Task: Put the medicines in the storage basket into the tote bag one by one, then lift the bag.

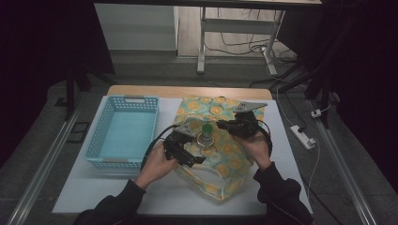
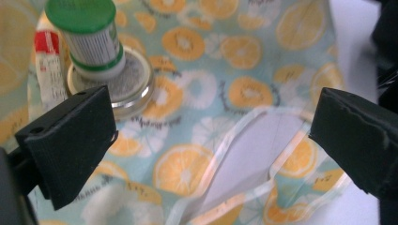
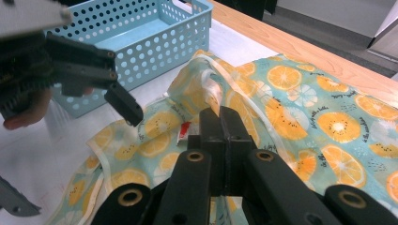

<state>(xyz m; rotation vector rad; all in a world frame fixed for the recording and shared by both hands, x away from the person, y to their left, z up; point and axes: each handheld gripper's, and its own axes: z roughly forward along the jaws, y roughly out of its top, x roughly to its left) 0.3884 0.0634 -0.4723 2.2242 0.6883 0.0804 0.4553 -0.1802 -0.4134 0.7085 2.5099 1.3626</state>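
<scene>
An orange-print bag (image 1: 220, 145) lies flat on the white desk (image 1: 141, 192), just to the right of a blue perforated basket (image 1: 123, 131), which sits apart from it. On the bag, near its middle, stands a green-capped bottle (image 1: 205, 130) on top of a round metal lid (image 1: 205, 140); in the left gripper view a red-and-white tube (image 2: 47, 65) lies touching that lid, beside the bottle. The left tool (image 1: 185, 154) hangs over the bag's near-left part, just beside the bottle, with its jaws spread wide and nothing between them; below them shows the bag's clear-edged handle loop (image 2: 244, 154). The right tool (image 1: 234, 125) sits over the bag on the far side of the bottle, close to it. Its jaws are pressed fully together, and whether a fold of the bag's cloth is pinched between them cannot be told from these views.
</scene>
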